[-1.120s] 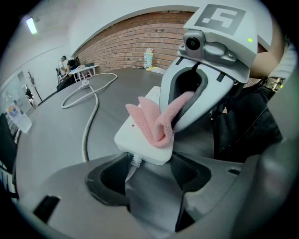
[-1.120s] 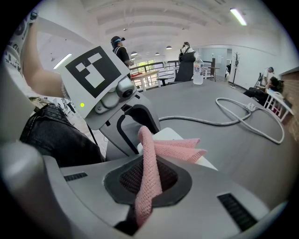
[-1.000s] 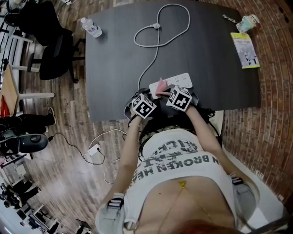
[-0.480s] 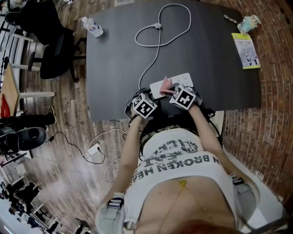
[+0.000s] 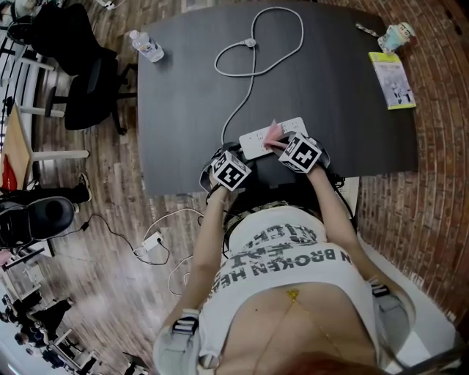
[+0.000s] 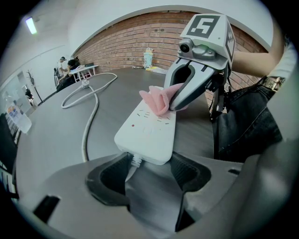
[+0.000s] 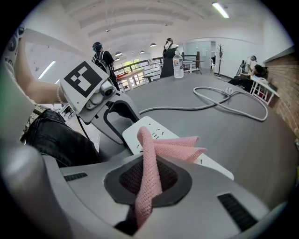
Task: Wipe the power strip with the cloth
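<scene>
Left gripper clamps strip by its cord end, at worktop's near edge. Right gripper pinches pink cloth against strip top. Shirt print: "BROKEN".

red brick wall | wood-plank floor | dark table | black office chair | ceiling strip lights

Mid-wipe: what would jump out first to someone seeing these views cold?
The pink cloth, pinched in the right gripper and draped on the white power strip at the near edge of the dark table. The left gripper grips the strip's cord end, its cable looping away across the table.
</scene>
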